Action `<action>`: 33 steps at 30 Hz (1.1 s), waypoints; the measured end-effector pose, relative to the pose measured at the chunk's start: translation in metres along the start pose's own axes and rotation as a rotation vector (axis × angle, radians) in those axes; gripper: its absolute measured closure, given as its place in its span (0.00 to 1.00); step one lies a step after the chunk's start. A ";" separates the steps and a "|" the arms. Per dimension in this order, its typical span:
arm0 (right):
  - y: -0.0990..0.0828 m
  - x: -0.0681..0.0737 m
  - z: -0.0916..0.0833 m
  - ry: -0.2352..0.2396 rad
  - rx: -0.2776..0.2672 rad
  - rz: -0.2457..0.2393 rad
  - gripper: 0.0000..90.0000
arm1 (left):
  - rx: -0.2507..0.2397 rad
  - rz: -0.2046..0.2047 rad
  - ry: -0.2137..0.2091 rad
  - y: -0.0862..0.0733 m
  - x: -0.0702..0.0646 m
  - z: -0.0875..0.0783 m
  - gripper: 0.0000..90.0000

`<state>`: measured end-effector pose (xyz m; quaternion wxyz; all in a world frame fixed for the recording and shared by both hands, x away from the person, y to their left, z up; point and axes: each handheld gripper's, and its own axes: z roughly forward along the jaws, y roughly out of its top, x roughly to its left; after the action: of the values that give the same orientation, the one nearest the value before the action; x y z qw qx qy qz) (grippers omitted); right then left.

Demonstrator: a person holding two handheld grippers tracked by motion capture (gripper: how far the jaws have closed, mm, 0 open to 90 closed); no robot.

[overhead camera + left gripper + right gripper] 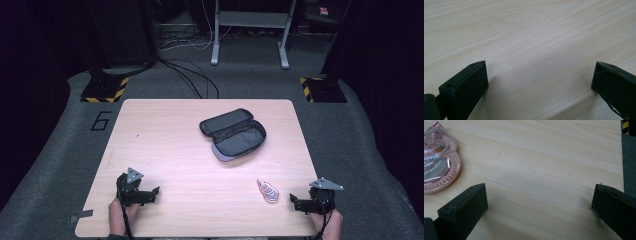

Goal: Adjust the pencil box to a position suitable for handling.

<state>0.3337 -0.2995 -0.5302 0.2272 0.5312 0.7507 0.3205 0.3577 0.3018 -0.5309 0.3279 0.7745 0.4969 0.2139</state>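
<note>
Left gripper (540,75), right gripper (540,195): jaws wide, empty.

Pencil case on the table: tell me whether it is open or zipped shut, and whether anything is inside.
Open. The pencil case lies with its lid flipped back in the high view, the dark interior exposed. Nothing visible inside.

A pale rectangular wooden table (165,150) is set mid-frame on grey carpet (45,165). Grey metal frame legs (216,35) and black cables (192,75) are seen at upper centre.

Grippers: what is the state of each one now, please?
Left gripper: open, holding nothing.
Right gripper: open, holding nothing.
</note>
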 end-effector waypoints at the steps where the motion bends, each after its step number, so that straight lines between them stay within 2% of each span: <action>1: 0.000 0.000 0.000 0.000 0.000 0.000 0.00 | 0.000 0.000 0.000 0.000 0.000 0.000 0.01; 8: 0.001 -0.001 0.001 0.001 0.005 -0.017 0.00 | 0.005 0.001 0.000 0.000 0.000 0.000 0.01; 10: 0.001 0.000 0.000 0.005 0.010 0.002 0.00 | 0.005 0.001 0.000 0.001 0.000 0.000 0.01; 13: 0.001 0.000 0.000 0.004 0.010 0.004 0.00 | 0.005 0.001 0.000 0.001 0.000 0.000 0.01; 14: 0.001 -0.001 0.001 0.002 0.006 -0.011 0.00 | 0.005 0.002 0.000 0.001 0.000 0.000 0.01; 21: 0.000 0.002 0.000 -0.007 -0.005 -0.004 0.00 | 0.005 0.002 -0.001 0.001 0.000 0.000 0.01; 24: 0.001 0.001 -0.001 0.013 -0.001 -0.018 0.00 | 0.005 0.001 0.000 0.001 0.000 0.000 0.01; 28: 0.001 0.006 -0.006 0.060 -0.029 0.007 0.00 | 0.004 0.001 -0.001 0.001 0.000 0.000 0.01; 29: 0.002 0.008 -0.007 0.067 -0.025 -0.006 0.00 | 0.005 0.001 -0.001 0.001 0.000 0.000 0.01; 30: 0.004 0.016 -0.010 0.088 -0.059 -0.023 0.00 | 0.005 0.001 -0.001 0.001 0.000 0.000 0.01; 31: 0.004 0.016 -0.010 0.088 -0.059 -0.023 0.00 | 0.005 0.001 -0.001 0.001 0.000 0.000 0.01; 32: 0.008 0.026 -0.013 0.106 -0.068 -0.054 0.01 | 0.004 0.001 -0.001 0.001 0.000 0.000 0.01; 33: 0.008 0.026 -0.013 0.106 -0.068 -0.054 0.01 | 0.004 0.001 -0.001 0.001 0.000 0.000 0.01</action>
<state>0.3216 -0.2761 -0.5151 0.2134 0.4852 0.7643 0.3671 0.3582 0.3015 -0.5305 0.3263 0.7756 0.4967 0.2128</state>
